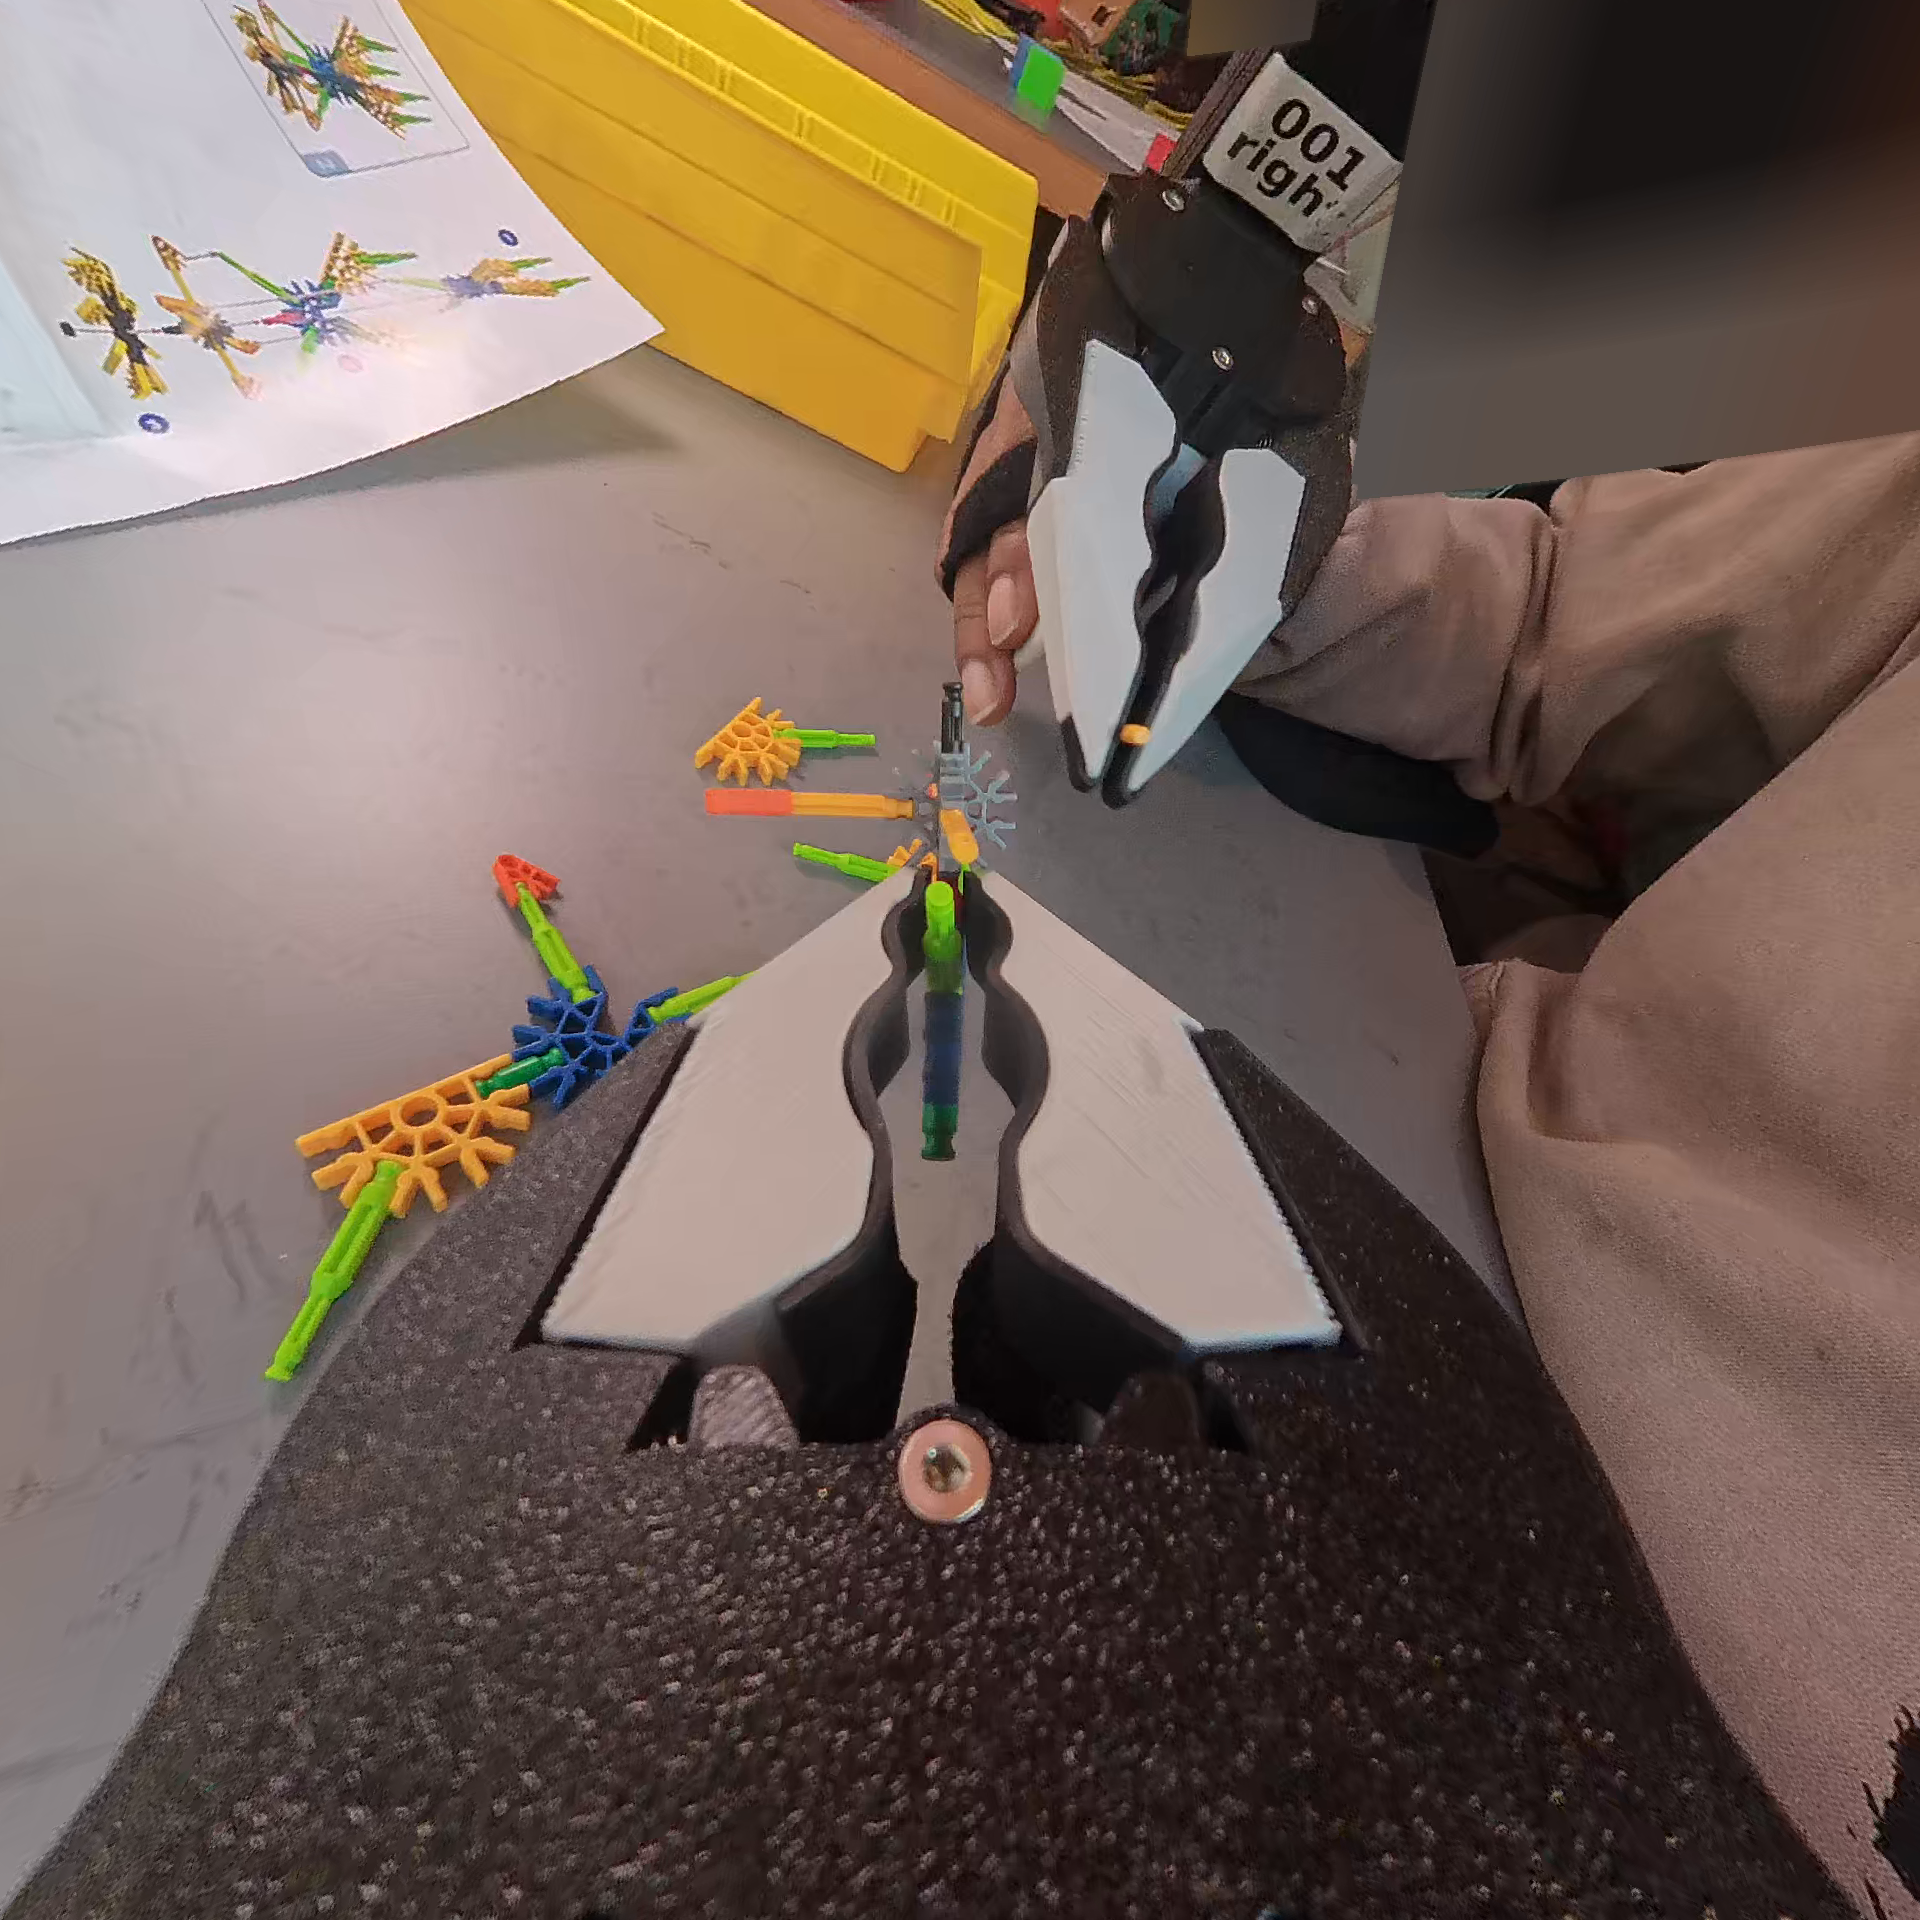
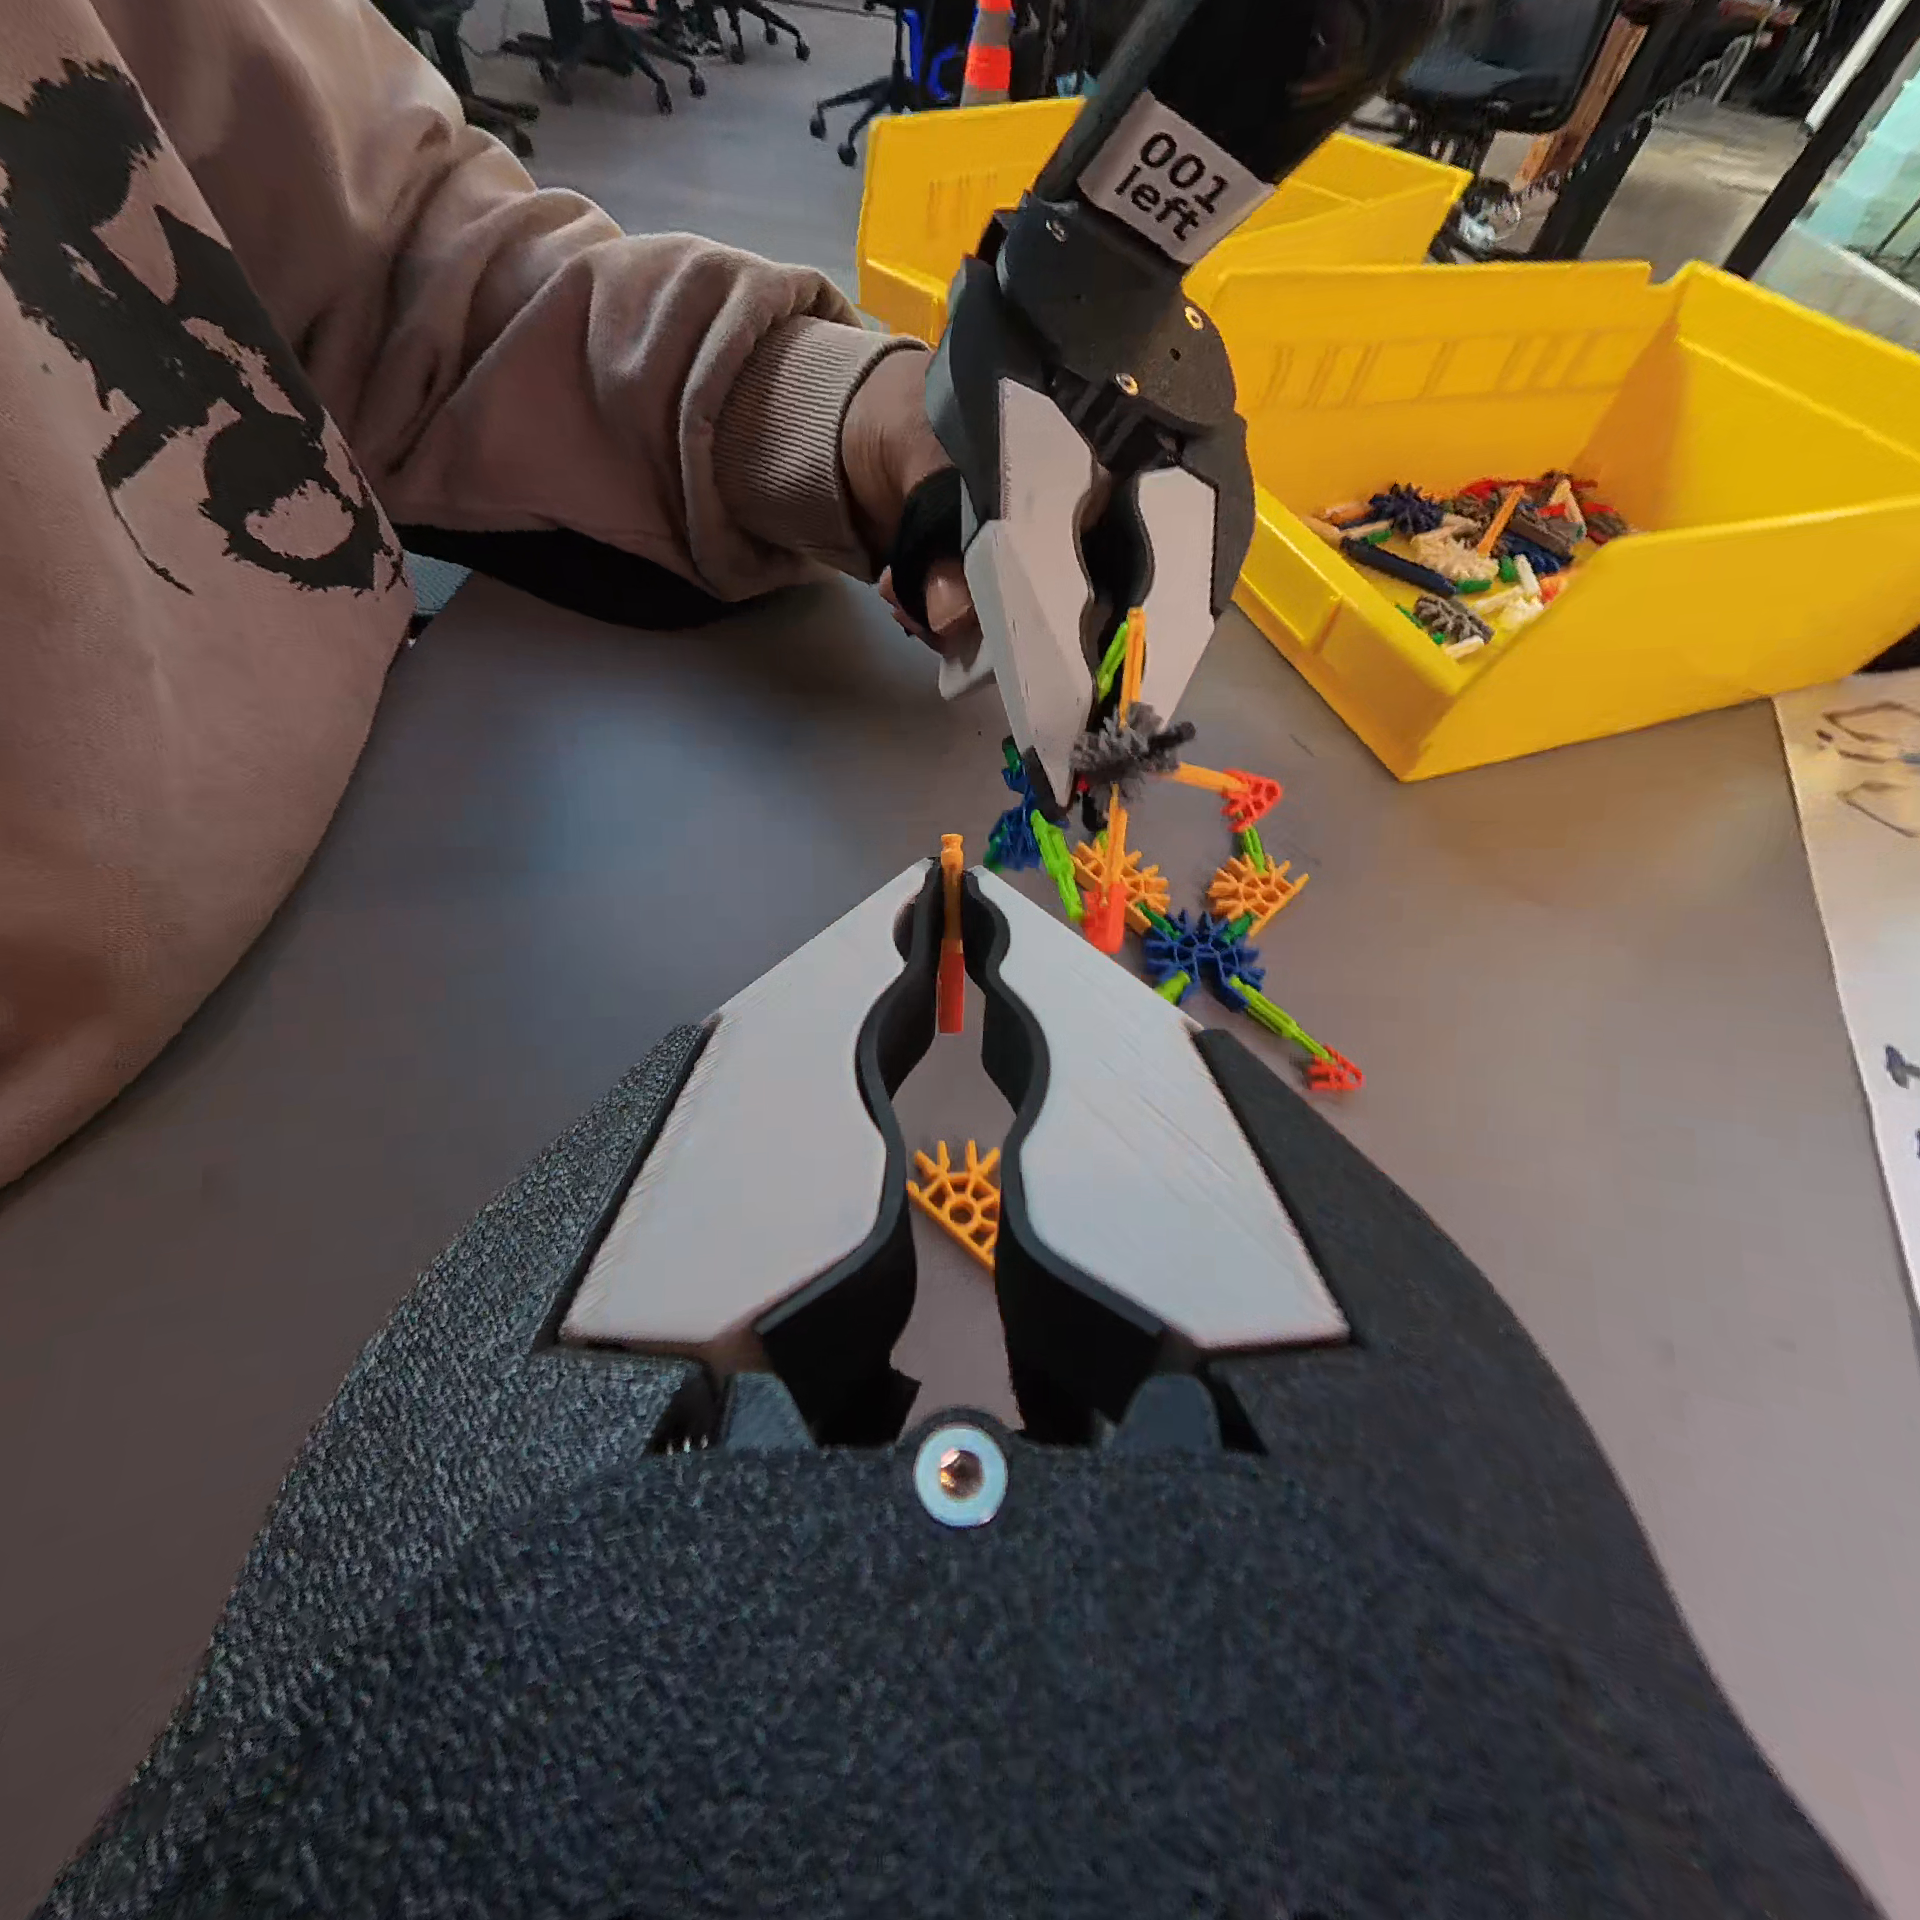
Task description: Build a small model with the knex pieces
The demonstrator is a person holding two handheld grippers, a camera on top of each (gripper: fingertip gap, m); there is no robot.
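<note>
In the lower centre of the left wrist view, the left gripper (image 1: 943,883) is clamping a green rod (image 1: 941,925) that's part of a colourful rod-and-connector model (image 1: 582,1029) sprawling across the grey table (image 1: 312,727) to the left. In the right wrist view, the right gripper (image 2: 951,868) is pinching a small orange rod (image 2: 951,966) upright at mid-frame, tips closed on it, near the model's grey snowflake connector (image 1: 971,795). Farther back, a yellow bin (image 2: 1558,499) of loose pieces is sitting upper right, and an instruction sheet (image 1: 260,260) is lying upper left in the left view
</note>
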